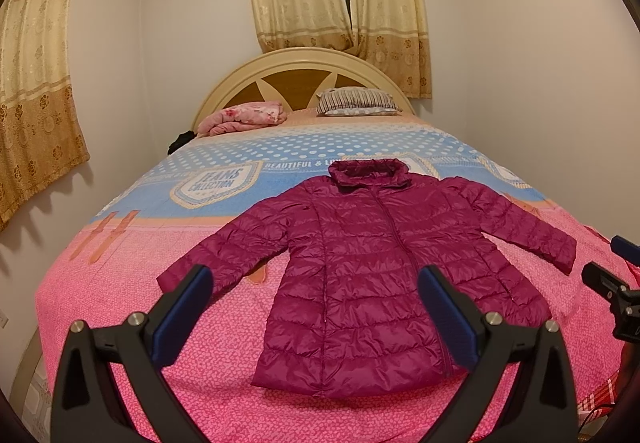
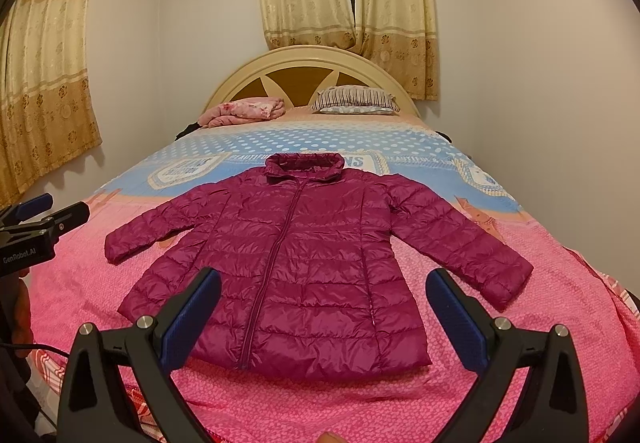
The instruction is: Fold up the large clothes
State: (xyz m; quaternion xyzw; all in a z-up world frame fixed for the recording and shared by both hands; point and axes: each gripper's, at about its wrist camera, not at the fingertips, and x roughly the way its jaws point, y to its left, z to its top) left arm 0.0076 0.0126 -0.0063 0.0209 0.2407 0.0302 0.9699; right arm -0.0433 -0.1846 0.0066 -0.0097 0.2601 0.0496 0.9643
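The left tool (image 1: 316,307) and right tool (image 2: 324,311) gape wide, holding nothing; just ahead of them the jacket (image 1: 372,267) lies spread flat on the bed (image 1: 120,307), sleeves out, folding not yet begun

Left gripper (image 1: 316,307), right gripper (image 2: 324,309): side by side, jaws wide apart, empty.

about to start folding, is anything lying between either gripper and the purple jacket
Nothing visible. The jacket lies flat and spread on the bedspread, with only bare cover between it and the open left gripper and open right gripper. The pillow and folded pink blanket sit far off by the headboard.
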